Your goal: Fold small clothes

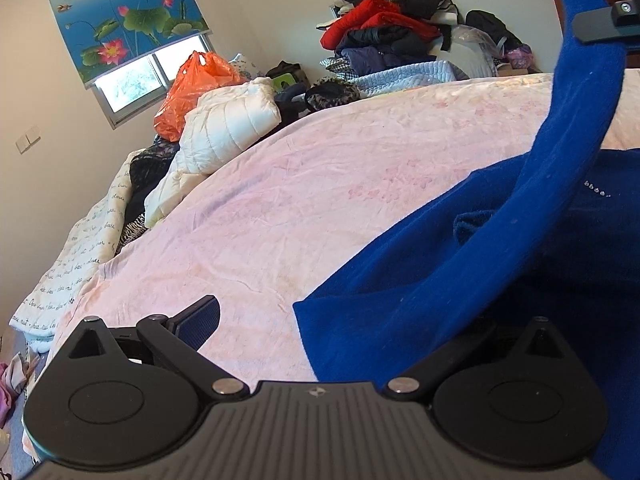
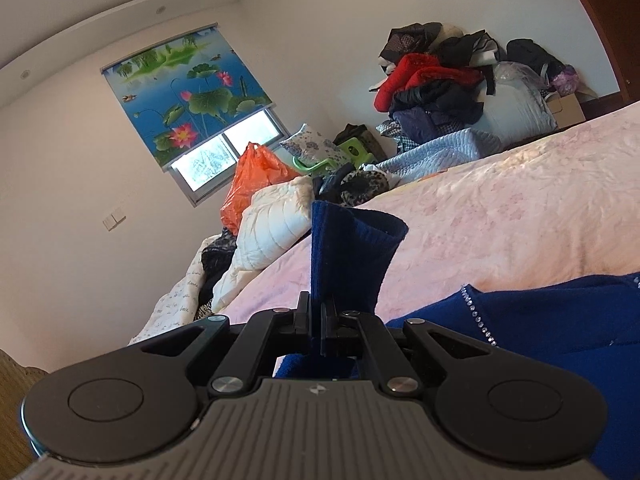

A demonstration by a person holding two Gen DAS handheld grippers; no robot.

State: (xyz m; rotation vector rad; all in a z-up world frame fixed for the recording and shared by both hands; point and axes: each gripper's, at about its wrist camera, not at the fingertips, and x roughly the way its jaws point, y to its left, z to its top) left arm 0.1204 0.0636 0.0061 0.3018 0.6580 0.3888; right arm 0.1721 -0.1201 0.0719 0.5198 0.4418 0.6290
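Note:
A royal-blue knit garment (image 1: 420, 272) lies on the pink bedspread (image 1: 280, 200) at the right. One sleeve (image 1: 560, 168) is lifted up and to the right, pinched by my right gripper (image 1: 600, 24) at the top right. My left gripper (image 1: 320, 320) is open, low over the bed; its left finger (image 1: 196, 320) shows, and the right finger is hidden under blue cloth. In the right wrist view my right gripper (image 2: 318, 312) is shut on the sleeve's cuff end (image 2: 352, 248), which stands up above the jaws. The garment's body (image 2: 540, 312) with a rhinestone trim lies to the right.
A white quilted jacket (image 1: 228, 128), an orange plastic bag (image 1: 192, 88) and dark clothes lie along the bed's far left edge. A heap of clothes (image 1: 384, 32) stands against the back wall. A window with a lotus blind (image 1: 124, 20) is at the left.

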